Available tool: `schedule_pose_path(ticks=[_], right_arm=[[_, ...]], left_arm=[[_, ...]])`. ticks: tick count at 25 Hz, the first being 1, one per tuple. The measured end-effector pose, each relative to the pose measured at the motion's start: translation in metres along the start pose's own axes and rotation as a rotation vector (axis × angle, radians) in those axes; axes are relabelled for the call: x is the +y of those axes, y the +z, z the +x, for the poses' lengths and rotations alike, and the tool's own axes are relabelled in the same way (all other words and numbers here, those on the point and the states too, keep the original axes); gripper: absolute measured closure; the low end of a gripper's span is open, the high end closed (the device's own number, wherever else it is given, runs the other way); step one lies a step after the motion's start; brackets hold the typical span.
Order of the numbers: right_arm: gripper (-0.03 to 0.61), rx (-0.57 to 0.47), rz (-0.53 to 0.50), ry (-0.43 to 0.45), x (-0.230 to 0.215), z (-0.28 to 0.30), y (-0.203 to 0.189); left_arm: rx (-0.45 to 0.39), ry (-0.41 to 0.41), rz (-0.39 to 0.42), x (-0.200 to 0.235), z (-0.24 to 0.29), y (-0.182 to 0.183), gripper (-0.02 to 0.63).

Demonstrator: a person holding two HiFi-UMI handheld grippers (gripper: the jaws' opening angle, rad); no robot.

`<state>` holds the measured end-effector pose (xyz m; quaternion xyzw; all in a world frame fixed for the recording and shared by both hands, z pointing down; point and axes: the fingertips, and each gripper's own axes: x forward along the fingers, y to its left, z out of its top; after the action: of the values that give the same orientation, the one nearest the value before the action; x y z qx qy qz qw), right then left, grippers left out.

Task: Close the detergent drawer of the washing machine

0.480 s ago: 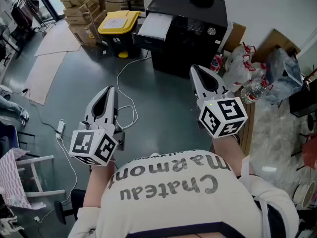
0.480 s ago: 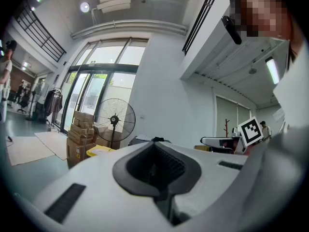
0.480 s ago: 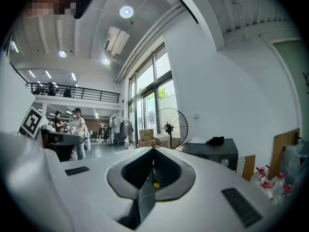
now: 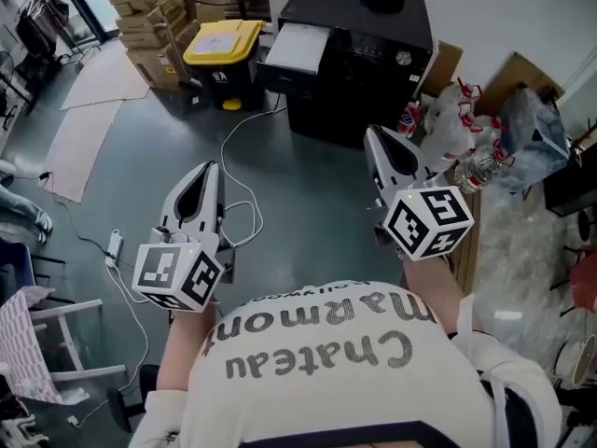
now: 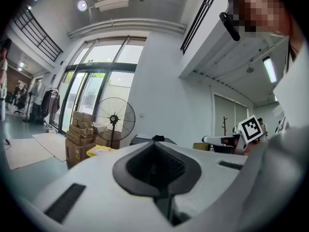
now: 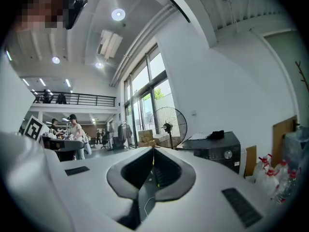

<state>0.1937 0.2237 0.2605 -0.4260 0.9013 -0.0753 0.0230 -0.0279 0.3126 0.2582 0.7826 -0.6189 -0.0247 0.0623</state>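
Observation:
The black washing machine (image 4: 359, 59) stands at the top centre of the head view, with a knob on its front panel. At its left front a pale grey drawer (image 4: 294, 49) sticks out. My left gripper (image 4: 205, 177) hangs over the grey floor at lower left, shut and empty, well short of the machine. Closer to the machine's right front corner is my right gripper (image 4: 376, 140), also shut and holding nothing. The right gripper view shows its closed jaws (image 6: 153, 149) level, with the machine (image 6: 215, 151) beyond on the right. In the left gripper view the jaws (image 5: 155, 144) meet too.
A yellow-lidded bin (image 4: 222, 45) and stacked cardboard boxes (image 4: 149, 12) stand left of the machine. Cables (image 4: 238, 171) trail across the floor. Plastic bags and bottles (image 4: 466, 143) pile up at the right. A standing fan (image 5: 113, 120) is by the boxes.
The right gripper has drifted slightly to the right and toward me. The left gripper stays where it was.

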Motion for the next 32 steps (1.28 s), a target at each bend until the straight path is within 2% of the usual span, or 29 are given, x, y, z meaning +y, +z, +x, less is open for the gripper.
schedule_pose_path(ticks=[5,8,13,23,32], right_arm=[[0.549,0.059,0.043,-0.023,0.007,0.012,-0.030],[0.549,0.109,0.026,-0.034,0.009,0.025,-0.045],[0.548,0.133,0.020,-0.023,0.004,0.056,-0.053],[0.549,0.167,0.024,0.057,-0.029,0.154,-0.056],[0.549,0.209,0.020,0.105,-0.077,0.222,-0.057]], left_arm=[[0.003,0.013,-0.051,0.028,-0.006,-0.015,0.606],[0.023,0.030,-0.087,0.044,-0.002,-0.027,0.606],[0.059,0.036,-0.081,0.060,0.016,-0.039,0.606],[0.055,0.067,-0.084,0.096,0.092,-0.033,0.606],[0.056,0.074,-0.108,0.112,0.175,-0.032,0.606]])
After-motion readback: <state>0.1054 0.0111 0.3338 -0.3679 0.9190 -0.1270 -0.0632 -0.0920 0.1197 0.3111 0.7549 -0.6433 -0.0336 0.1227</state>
